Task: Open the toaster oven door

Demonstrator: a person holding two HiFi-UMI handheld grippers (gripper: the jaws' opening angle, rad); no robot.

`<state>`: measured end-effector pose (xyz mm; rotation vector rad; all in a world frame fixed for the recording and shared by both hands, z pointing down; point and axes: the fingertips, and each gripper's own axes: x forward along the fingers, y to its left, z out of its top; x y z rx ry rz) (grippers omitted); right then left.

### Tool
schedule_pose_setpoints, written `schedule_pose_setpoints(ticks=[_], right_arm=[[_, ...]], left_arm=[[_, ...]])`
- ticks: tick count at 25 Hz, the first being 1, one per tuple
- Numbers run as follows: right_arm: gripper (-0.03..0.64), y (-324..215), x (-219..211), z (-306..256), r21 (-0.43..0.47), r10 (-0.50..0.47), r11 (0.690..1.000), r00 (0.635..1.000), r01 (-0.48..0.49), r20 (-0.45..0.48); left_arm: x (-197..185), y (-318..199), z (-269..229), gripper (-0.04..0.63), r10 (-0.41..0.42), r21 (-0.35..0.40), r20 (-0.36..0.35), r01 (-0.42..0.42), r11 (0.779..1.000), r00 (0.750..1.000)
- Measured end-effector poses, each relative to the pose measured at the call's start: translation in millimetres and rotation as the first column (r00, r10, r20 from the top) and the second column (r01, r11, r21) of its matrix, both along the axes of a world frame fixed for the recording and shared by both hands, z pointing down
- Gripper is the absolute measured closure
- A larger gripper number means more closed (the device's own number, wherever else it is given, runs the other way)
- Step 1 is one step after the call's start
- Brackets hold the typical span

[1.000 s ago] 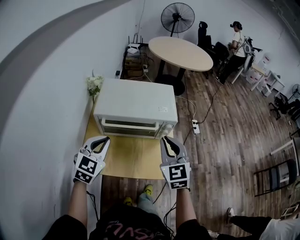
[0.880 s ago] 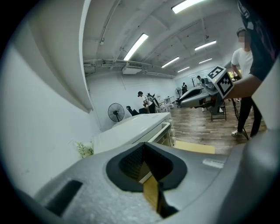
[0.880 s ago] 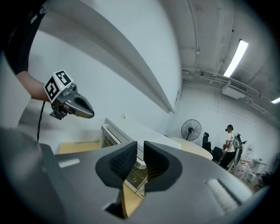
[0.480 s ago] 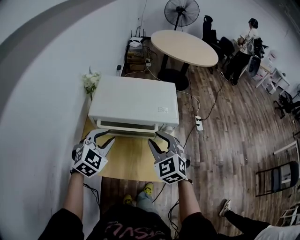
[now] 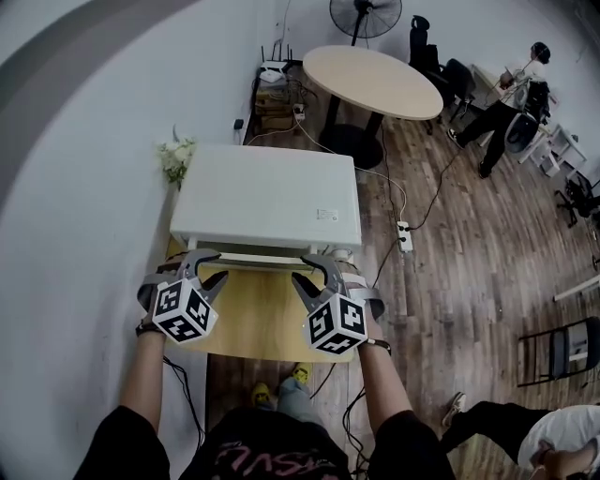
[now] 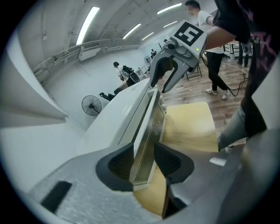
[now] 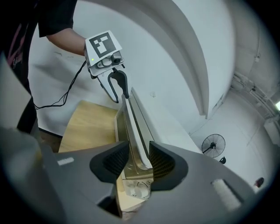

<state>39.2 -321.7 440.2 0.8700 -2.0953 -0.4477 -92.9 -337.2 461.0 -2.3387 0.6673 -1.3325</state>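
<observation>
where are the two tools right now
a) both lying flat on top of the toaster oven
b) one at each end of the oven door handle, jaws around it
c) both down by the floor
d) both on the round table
b: the left tool and the right tool each have the door handle between jaws that stand apart and have just been opening, at the front of the toaster oven.

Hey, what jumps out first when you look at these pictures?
A white toaster oven sits on a wooden table against the wall. The left gripper and right gripper straddle the ends of its door handle, their fingers having just been opening. Behind stand a round table and fan.
</observation>
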Motion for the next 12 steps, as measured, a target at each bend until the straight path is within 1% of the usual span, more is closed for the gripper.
schedule_pose_setpoints(ticks=[2, 8, 12], right_arm=[[0.459, -4.3, -1.0, 2.8, -0.01, -0.018, 1.0, 1.0, 0.018, -0.021], [0.46, -12.4, -3.1, 11.7, -0.047, -0.076, 0.996, 0.993, 0.072, -0.094], [0.462, -17.3, -2.7, 19.7, -0.075, -0.1, 0.993, 0.985, 0.09, -0.138]], left_arm=[[2.6, -3.8, 0.7, 0.443, 0.012, -0.005, 0.005, -0.012, 1.0, 1.0], [4.1, -13.8, 6.4, 0.443, 0.054, -0.022, 0.067, -0.052, 0.998, 0.996], [6.0, -18.1, 11.9, 0.443, 0.072, -0.043, 0.084, -0.069, 0.997, 0.994]])
